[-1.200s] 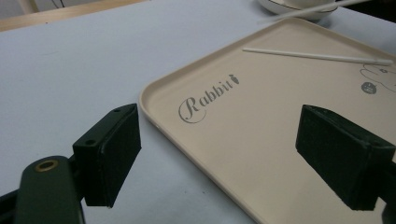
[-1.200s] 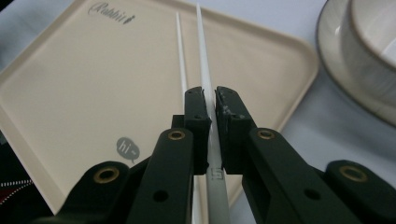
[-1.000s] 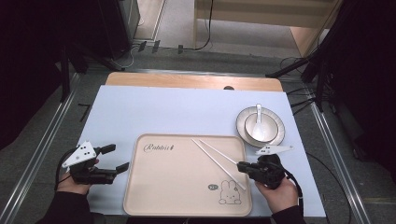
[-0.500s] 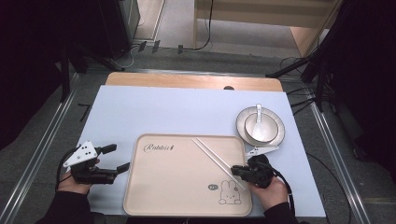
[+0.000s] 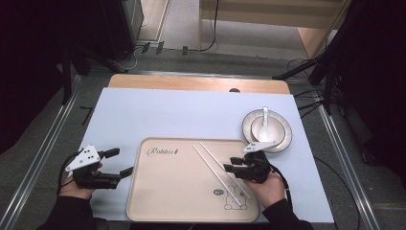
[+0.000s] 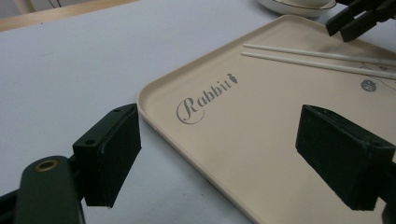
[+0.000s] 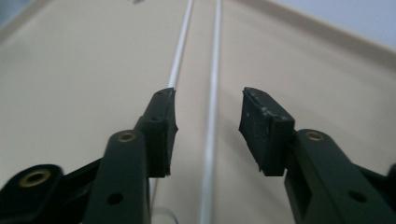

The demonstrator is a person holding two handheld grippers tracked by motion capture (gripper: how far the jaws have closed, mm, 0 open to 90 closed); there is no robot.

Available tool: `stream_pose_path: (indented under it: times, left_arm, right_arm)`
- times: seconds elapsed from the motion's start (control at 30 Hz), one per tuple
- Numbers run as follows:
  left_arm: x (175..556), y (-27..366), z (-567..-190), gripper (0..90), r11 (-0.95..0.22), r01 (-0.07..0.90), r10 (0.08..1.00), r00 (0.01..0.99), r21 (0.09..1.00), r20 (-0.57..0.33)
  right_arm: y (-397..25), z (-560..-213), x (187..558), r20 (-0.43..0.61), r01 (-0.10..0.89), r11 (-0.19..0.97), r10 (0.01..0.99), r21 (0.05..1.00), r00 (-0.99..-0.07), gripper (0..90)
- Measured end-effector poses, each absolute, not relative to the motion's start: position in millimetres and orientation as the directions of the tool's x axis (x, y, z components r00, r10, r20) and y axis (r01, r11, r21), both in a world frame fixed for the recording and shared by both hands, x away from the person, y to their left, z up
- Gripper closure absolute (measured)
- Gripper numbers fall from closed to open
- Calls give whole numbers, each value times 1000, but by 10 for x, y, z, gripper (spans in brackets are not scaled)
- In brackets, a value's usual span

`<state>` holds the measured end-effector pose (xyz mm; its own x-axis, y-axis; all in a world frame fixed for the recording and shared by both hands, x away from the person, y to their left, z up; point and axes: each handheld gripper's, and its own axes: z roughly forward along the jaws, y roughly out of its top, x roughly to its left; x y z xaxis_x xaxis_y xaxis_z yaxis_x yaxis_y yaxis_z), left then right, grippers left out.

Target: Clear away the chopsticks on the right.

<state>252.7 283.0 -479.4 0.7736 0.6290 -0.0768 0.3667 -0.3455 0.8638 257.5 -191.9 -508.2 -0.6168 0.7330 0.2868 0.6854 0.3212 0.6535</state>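
Right gripper (image 7: 208,109) hangs low over the tray with its jaws parted, one of the two white chopsticks (image 5: 220,175) running between them and the other passing just under the left jaw; nothing is clamped. Both sticks lie side by side on the beige tray (image 5: 163,191), slanting from near its middle toward the near right corner, where they cross a small cartoon rabbit print.

They look thin, rigid, smooth and very light, so I judge they could roll or skid on the slick tray surface when pinched. Taking both together, around mid-length where they lie closest, seems the safest hold.

Script reading "Rabbit" (image 6: 204,99), with a little carrot mark after it, is printed near the tray's far left corner; a small round emblem near the rabbit is too small to read.

Left gripper (image 5: 117,163) rests at the tray's left edge, jaws wide apart and empty. Beyond the tray's far right corner sits a white bowl (image 5: 265,129) on a plate (image 5: 285,139), with a white spoon (image 5: 265,117) in it.
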Motion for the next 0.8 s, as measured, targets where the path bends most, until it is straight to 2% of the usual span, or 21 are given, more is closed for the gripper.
stream_pose_path:
  times: [0.07,0.2,0.23,0.37,0.5,0.6,0.8]
  left_arm:
    - [2531,2831,-4796,146,-348,366,629,774,863,-75]
    - [2529,2839,-4799,146,-345,371,633,770,862,-78]
    - [2529,2845,-4797,146,-347,370,632,771,862,-76]
    - [2532,2851,-4804,146,-344,370,631,772,863,-80]
    - [2534,2846,-4806,146,-346,371,628,774,862,-80]
    - [2535,2842,-4808,146,-343,370,628,774,863,-83]
    - [2542,2838,-4806,146,-344,370,625,776,863,-83]
  right_arm:
    - [-1771,-5054,2693,296,676,327,715,660,-634,513]
    - [-1392,-5021,2893,295,651,369,671,663,-681,532]
    - [-1301,-5026,2933,288,644,389,660,659,-694,562]
    - [-994,-5058,3000,272,617,448,620,647,-736,779]
    - [-798,-5145,3095,296,631,476,602,612,-741,900]
    - [-722,-5226,3164,296,644,508,604,572,-740,900]
    - [-858,-5228,3305,281,669,465,657,580,-700,900]
